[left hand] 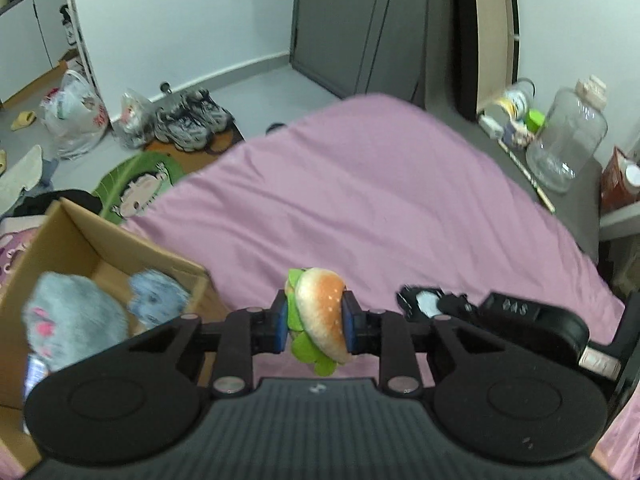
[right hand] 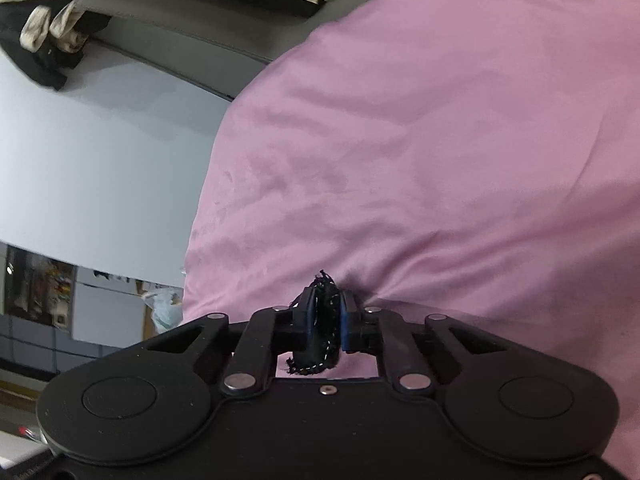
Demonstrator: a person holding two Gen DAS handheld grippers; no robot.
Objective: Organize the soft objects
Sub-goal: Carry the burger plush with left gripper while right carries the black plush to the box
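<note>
Burger plush [left hand: 320,316], tan bun with green felt leaves, sits clamped between the blue pads of the left tool [left hand: 316,322] at lower centre of its view, held above the pink bedsheet [left hand: 380,200]. At lower left an open cardboard box [left hand: 80,240] holds two grey plush toys [left hand: 76,320], blurred and partly cut off by the tool body. In the right wrist view, the right tool [right hand: 325,322] is closed on a black frayed fabric item [right hand: 322,340]; its shape is hard to make out.
</note>
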